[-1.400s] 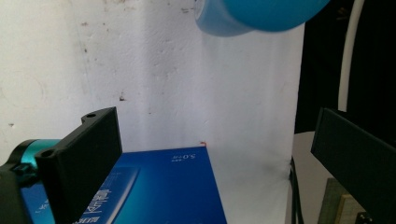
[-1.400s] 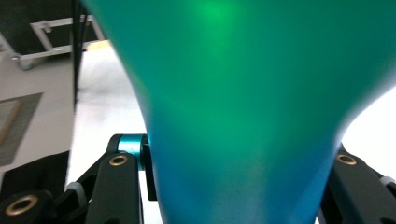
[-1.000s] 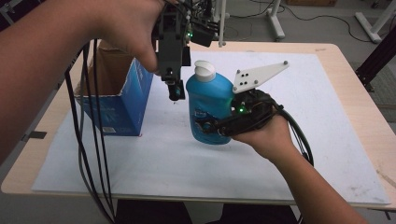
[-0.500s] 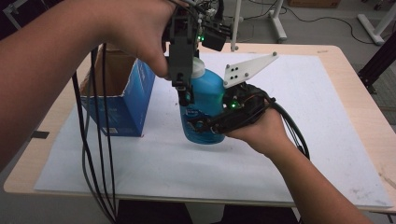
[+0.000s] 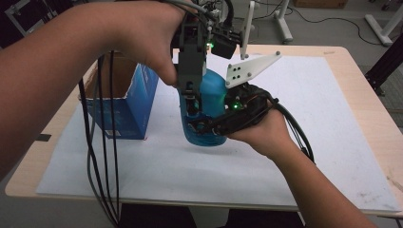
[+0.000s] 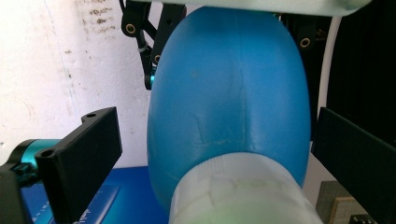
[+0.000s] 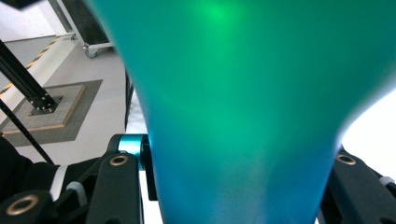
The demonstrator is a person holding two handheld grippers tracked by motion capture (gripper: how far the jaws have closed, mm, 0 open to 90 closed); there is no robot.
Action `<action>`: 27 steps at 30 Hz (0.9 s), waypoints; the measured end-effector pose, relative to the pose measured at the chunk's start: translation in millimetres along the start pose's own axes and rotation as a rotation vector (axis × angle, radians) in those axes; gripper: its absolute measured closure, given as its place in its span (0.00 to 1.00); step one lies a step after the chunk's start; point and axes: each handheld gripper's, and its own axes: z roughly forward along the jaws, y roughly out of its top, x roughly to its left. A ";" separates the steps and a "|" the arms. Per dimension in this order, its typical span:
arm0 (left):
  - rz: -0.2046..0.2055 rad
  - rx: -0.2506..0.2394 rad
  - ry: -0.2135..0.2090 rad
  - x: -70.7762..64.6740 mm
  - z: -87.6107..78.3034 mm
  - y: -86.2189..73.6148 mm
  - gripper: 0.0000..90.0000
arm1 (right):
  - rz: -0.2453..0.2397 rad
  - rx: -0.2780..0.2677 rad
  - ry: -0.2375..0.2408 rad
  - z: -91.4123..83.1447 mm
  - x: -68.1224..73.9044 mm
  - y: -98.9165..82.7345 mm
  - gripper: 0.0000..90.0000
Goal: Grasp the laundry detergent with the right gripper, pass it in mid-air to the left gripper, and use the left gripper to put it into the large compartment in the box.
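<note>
right gripper (image 5: 202,127) – fingers clamped on blue bottle (image 5: 211,95), lifted, tilted above the tabletop (image 5: 332,142) | left gripper (image 5: 191,95) – fingers spread astride its white cap (image 6: 238,191), not touching | handling – smooth rigid plastic, probably slippery (likely liquid-heavy); grip the waist | beyond – white sheet, open blue box (image 5: 126,102), metal stands on grey floor

Pale wood tabletop (image 5: 366,137) under white sheet (image 5: 332,104); grey floor (image 5: 342,28) behind, white stand legs (image 5: 285,26), black frame post (image 5: 387,61) at right.
</note>
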 end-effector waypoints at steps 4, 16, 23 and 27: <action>0.003 0.008 0.005 -0.1 1.2 0.9 0.02 | -0.002 -0.001 -0.002 -0.3 -0.1 -0.1 0.52; 0.009 0.014 0.014 -1.3 2.6 4.8 0.09 | -0.011 -0.005 -0.014 -0.9 -0.6 -0.1 0.51; 0.016 0.021 0.021 -2.3 2.3 6.6 0.09 | 0.005 -0.012 -0.003 -0.9 0.7 0.1 0.51; 0.018 0.021 0.028 -2.9 1.9 7.2 0.12 | -0.006 -0.013 -0.013 -1.0 -0.6 -0.1 0.51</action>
